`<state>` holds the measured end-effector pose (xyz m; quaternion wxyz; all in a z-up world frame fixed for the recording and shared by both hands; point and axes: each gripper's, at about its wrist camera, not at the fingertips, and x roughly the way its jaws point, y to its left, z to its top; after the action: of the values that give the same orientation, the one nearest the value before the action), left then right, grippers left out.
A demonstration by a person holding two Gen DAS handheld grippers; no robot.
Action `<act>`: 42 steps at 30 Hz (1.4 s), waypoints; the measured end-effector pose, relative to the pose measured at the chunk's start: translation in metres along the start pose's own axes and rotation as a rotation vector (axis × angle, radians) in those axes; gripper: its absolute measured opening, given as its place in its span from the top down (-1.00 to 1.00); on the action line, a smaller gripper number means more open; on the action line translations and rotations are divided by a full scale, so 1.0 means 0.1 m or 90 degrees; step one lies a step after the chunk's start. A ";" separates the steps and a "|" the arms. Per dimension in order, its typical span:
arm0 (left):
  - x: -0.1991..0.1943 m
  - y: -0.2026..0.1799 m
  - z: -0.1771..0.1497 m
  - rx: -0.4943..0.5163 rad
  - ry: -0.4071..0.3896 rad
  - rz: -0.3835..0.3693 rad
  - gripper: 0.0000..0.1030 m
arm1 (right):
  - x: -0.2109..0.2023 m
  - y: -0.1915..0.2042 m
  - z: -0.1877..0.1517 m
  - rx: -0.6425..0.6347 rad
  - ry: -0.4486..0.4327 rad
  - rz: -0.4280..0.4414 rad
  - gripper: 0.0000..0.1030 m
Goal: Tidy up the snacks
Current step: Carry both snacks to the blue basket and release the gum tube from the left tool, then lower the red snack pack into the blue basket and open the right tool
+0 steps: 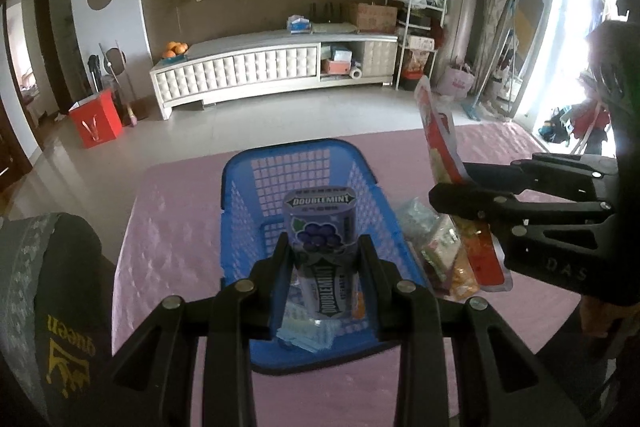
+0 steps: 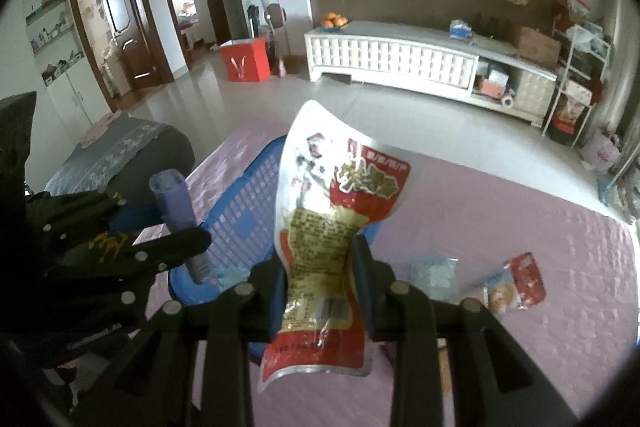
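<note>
Left gripper (image 1: pixel 323 247): fingers clenched on a purple Doublemint gum tub (image 1: pixel 320 227), held upright over the blue basket (image 1: pixel 240 195). In the left wrist view the basket sits at 12 o'clock from the fingertips, on a pink cloth (image 1: pixel 168 227); pale blue packets (image 1: pixel 308 337) lie in its near end.

Right gripper (image 2: pixel 320 251): fingers grasping a red and white snack pouch (image 2: pixel 332 227) at its middle, top edge curling away at 12 o'clock. In the right wrist view the basket lies at 10 o'clock, behind the pouch.

Loose on the cloth, at 3 o'clock of the right gripper: a clear packet (image 2: pixel 434 273) and a small red packet (image 2: pixel 516 285), near each other. Beyond the cloth, a white cabinet (image 1: pixel 256 67) stands against the far wall.
</note>
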<state>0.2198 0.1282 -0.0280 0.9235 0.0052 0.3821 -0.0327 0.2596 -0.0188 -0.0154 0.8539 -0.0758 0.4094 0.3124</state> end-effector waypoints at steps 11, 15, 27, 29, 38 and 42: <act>0.52 0.40 0.14 -0.022 0.045 -0.017 0.43 | 0.57 -0.07 0.20 -0.001 0.064 0.005 0.33; 0.76 0.48 0.19 -0.020 0.067 -0.023 0.43 | 0.76 -0.04 0.28 -0.019 0.085 0.002 0.33; 1.10 0.47 0.33 0.014 0.077 -0.023 0.20 | 0.92 -0.09 0.37 -0.059 0.094 -0.026 0.33; 1.14 0.51 0.37 0.006 0.075 -0.024 -0.07 | 0.90 -0.12 0.36 -0.050 0.094 -0.024 0.33; 1.01 0.63 0.35 -0.024 0.069 -0.032 -0.22 | 0.90 -0.12 0.45 -0.042 0.105 -0.016 0.33; 0.90 0.75 0.31 -0.035 0.062 -0.023 -0.22 | 0.99 0.02 0.50 -0.059 0.114 -0.005 0.33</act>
<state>0.3100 0.1967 -0.0703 0.9030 -0.0252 0.4272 -0.0385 0.3378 0.0491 -0.0563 0.8107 -0.1441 0.4688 0.3196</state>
